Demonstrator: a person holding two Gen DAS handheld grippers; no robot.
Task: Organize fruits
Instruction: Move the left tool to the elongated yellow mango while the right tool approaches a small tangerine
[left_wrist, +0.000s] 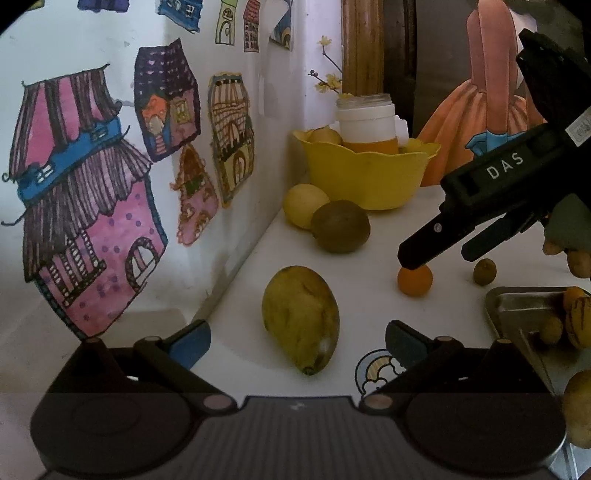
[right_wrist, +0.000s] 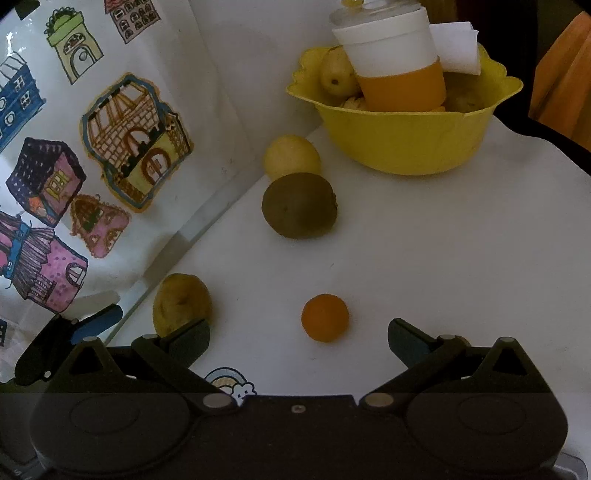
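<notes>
A yellow-green mango (left_wrist: 301, 317) lies on the white table between the wide-apart fingers of my left gripper (left_wrist: 297, 341), which is open and not touching it. A small orange (left_wrist: 414, 280) sits farther right; my right gripper (left_wrist: 447, 254) hovers just above it, open. In the right wrist view the orange (right_wrist: 325, 317) lies just ahead of and between the spread fingers of my right gripper (right_wrist: 299, 338). The mango (right_wrist: 181, 302) is at the left, beside a blue pad of the left gripper's fingertip (right_wrist: 98, 321). A brown kiwi (right_wrist: 299, 205) and a lemon (right_wrist: 291, 157) rest near the wall.
A yellow bowl (left_wrist: 369, 177) at the back holds fruit and a white-and-orange cup (left_wrist: 369, 125). A metal tray (left_wrist: 517, 310) with several fruits sits at the right edge. A tiny green fruit (left_wrist: 484, 272) lies near it. A wall with house drawings (left_wrist: 92, 221) bounds the left.
</notes>
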